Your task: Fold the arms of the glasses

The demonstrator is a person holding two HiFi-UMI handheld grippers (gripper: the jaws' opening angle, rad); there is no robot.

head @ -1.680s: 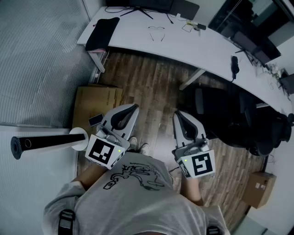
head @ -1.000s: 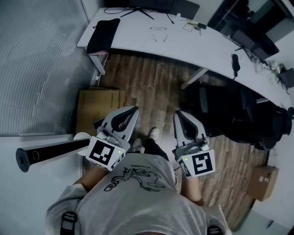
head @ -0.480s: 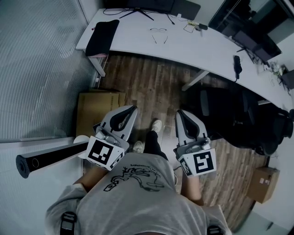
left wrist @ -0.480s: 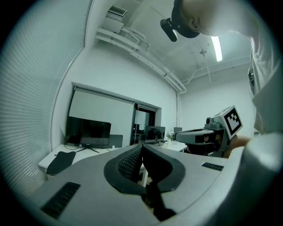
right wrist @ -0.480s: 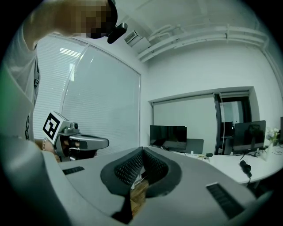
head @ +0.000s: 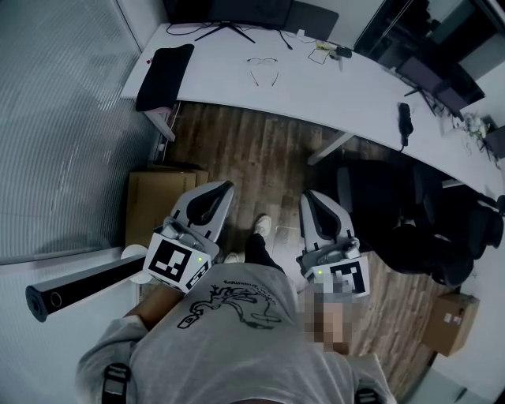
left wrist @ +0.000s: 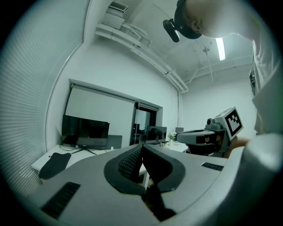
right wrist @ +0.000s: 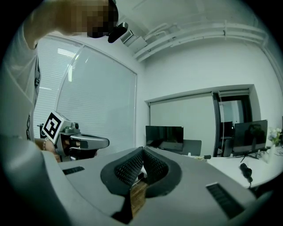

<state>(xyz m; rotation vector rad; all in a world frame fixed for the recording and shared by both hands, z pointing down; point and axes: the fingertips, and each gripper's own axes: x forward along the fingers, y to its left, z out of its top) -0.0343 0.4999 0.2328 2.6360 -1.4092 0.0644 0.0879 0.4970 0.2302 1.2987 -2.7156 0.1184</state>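
Note:
The glasses (head: 263, 69) lie on the white desk (head: 331, 91) far ahead, thin-framed, with both arms spread open. I hold both grippers at waist height over the wooden floor, well short of the desk. The left gripper (head: 223, 188) is shut and empty, its pads (left wrist: 132, 161) closed together. So is the right gripper (head: 309, 196), whose pads (right wrist: 132, 167) meet with nothing between them. Each gripper view shows the other gripper beside it: the right gripper (left wrist: 208, 137) and the left gripper (right wrist: 75, 141). The glasses cannot be made out in either gripper view.
A black pad (head: 164, 75) lies at the desk's left end and a monitor (head: 229, 12) stands behind. Black office chairs (head: 379, 205) crowd the right. A cardboard box (head: 154, 209) and a black tube (head: 79, 284) are on the left, another box (head: 450, 323) at the right.
The person has stepped toward the desk, carrying both grippers forward. The desk and glasses sit slightly lower in the head view. Both grippers stay shut.

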